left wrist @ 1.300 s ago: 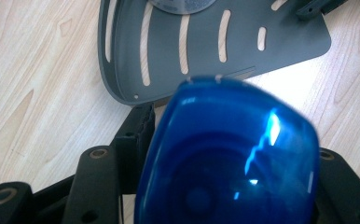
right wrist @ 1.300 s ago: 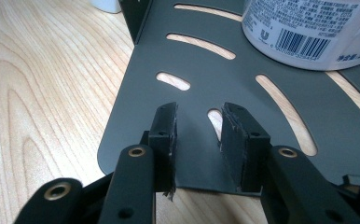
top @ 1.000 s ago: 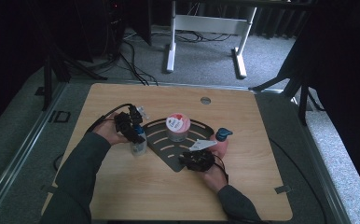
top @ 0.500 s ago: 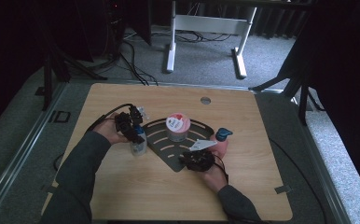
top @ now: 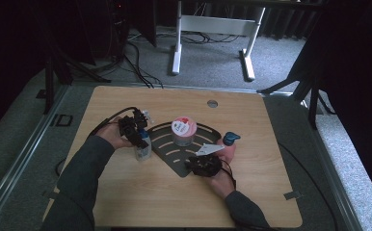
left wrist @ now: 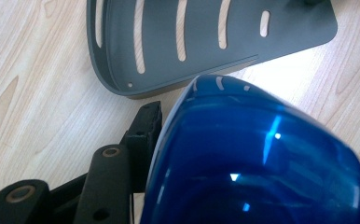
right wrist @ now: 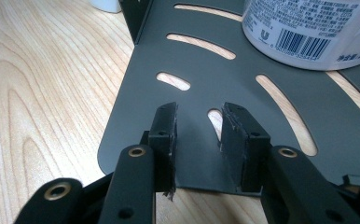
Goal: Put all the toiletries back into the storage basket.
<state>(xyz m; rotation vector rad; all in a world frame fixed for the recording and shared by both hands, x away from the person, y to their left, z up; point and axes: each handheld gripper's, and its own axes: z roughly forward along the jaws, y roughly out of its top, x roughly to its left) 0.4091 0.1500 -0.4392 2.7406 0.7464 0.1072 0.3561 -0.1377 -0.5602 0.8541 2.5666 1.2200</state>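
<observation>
your left gripper [top: 135,131] is closing on the blue bottle [left wrist: 257,158], so an off-centre squeeze could tip it.

In the left gripper view, a glossy blue rounded plastic bottle [left wrist: 257,158] sits blurred against the lens, cut off at the bottom and hiding one jaw. In the right gripper view, a white cylindrical plastic tub [right wrist: 308,28] is cropped by the top edge, its small print unreadable.
</observation>
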